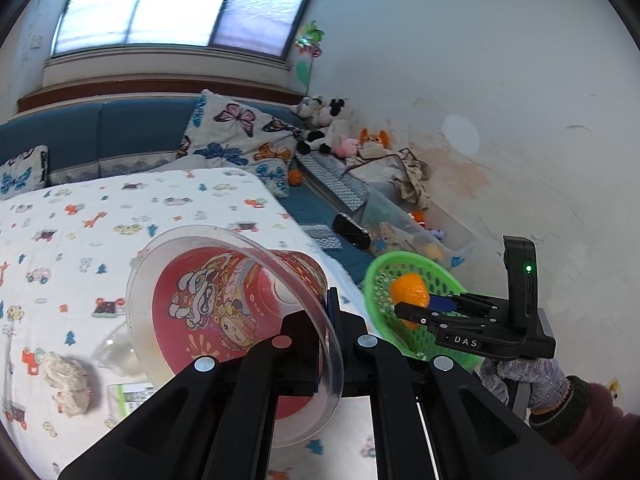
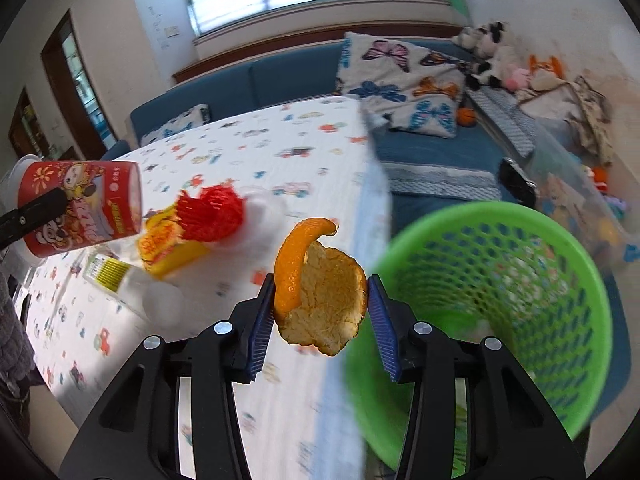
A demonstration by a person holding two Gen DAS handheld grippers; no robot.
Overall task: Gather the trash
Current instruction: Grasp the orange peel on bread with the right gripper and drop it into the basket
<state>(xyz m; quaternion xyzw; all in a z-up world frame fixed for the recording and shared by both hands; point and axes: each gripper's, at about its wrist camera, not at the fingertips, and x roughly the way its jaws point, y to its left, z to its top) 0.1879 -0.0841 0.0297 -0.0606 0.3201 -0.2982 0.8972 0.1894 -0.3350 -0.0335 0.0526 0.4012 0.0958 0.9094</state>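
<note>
My right tongs (image 2: 321,312) point steeply down, their blue pads partly closed on a piece of orange peel (image 2: 320,300), pith side facing the camera. No earlier view is on hand, so I say nothing of jaw motion. Just to the right of those tongs, at the table's edge, stands the green mesh basket (image 2: 500,300), its mouth tilted toward me. In the left wrist view I see that same right tool from the side, held by a gloved hand (image 1: 524,380), with the peel in front of the basket's opening.

My left tongs (image 1: 324,344) are clamped nearly shut on the rim of a clear-lidded red snack cup (image 1: 236,320), which lies tipped with its mouth toward the lens. Only the right view shows the cup's printed side and the left tool's finger across it.

Beyond the left tongs, on the printed tablecloth (image 1: 120,216), a crumpled tissue (image 1: 68,384) lies down-left. Only the right view shows a red net (image 2: 212,216) and yellow wrapper (image 2: 168,248) past the peel.
</note>
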